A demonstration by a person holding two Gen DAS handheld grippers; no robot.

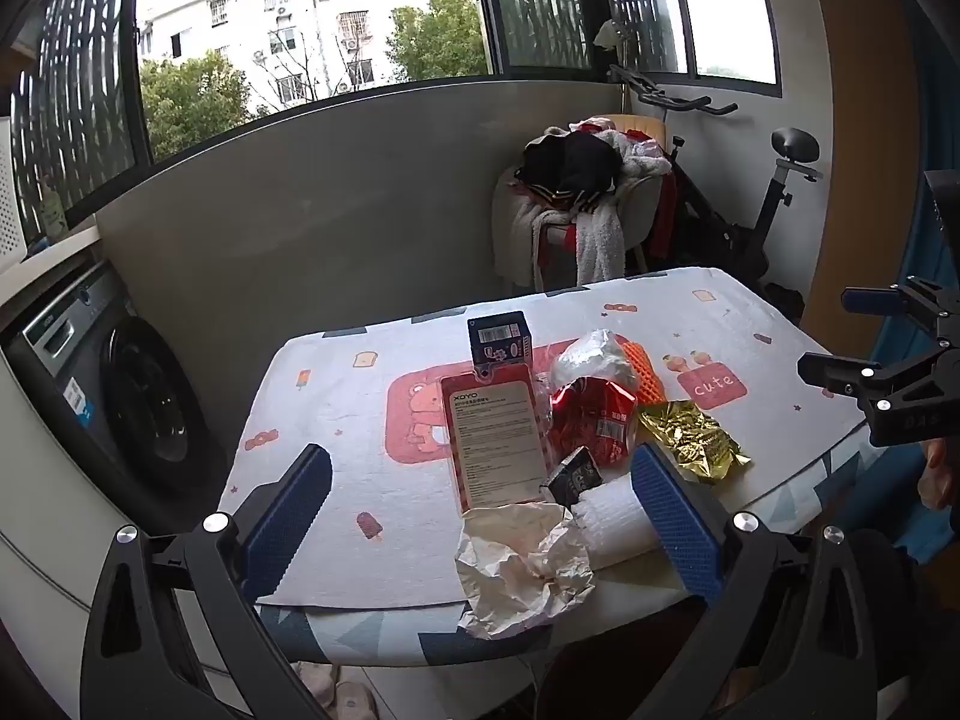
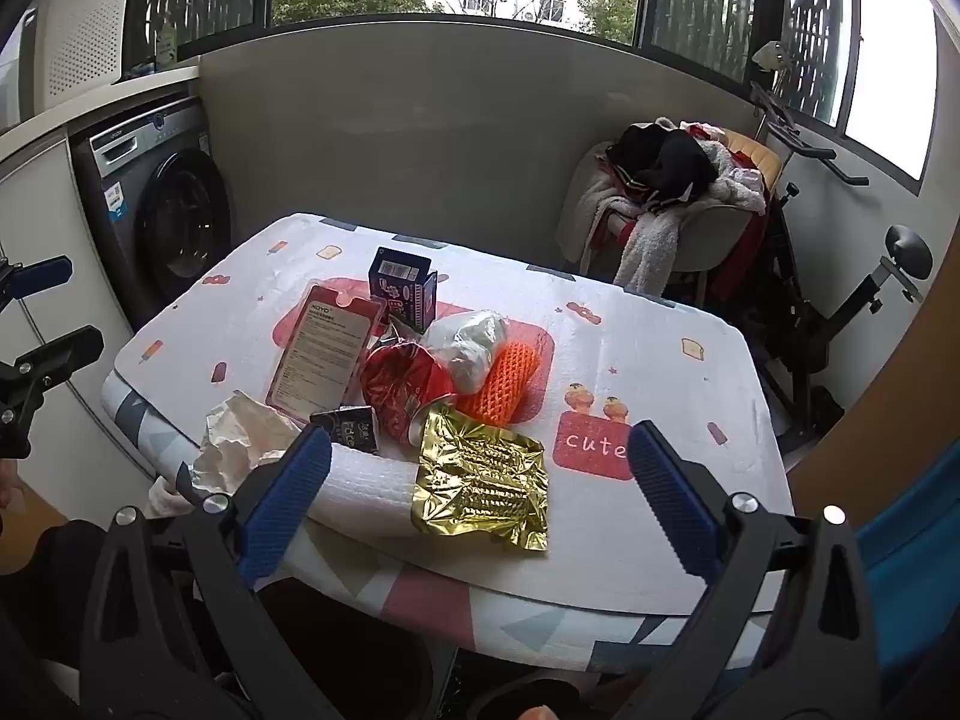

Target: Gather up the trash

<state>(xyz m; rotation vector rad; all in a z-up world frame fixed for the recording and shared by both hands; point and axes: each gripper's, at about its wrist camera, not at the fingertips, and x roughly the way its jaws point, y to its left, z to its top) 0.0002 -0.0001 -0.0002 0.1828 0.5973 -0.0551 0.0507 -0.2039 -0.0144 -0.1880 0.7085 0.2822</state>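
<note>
Trash lies in a pile on the patterned table (image 1: 336, 420) (image 2: 648, 360): crumpled white paper (image 1: 522, 564) (image 2: 240, 444), a red XOYO card pack (image 1: 495, 441) (image 2: 324, 354), a dark blue box (image 1: 498, 339) (image 2: 405, 288), a crushed red wrapper (image 1: 591, 414) (image 2: 405, 393), a silver bag (image 1: 594, 357) (image 2: 471, 342), orange foam net (image 1: 648, 378) (image 2: 507, 387), a gold foil bag (image 1: 696, 438) (image 2: 483, 486), a small black carton (image 1: 570, 477) (image 2: 351, 429) and a white foam roll (image 1: 612, 516) (image 2: 372, 489). My left gripper (image 1: 480, 516) is open above the near edge around the paper. My right gripper (image 2: 480, 504) is open above the gold bag.
A washing machine (image 1: 132, 396) (image 2: 162, 210) stands left of the table. A chair heaped with clothes (image 1: 576, 204) (image 2: 666, 204) and an exercise bike (image 1: 750, 204) (image 2: 840, 276) stand behind it. A dark red bin (image 2: 360, 648) sits under the near table edge.
</note>
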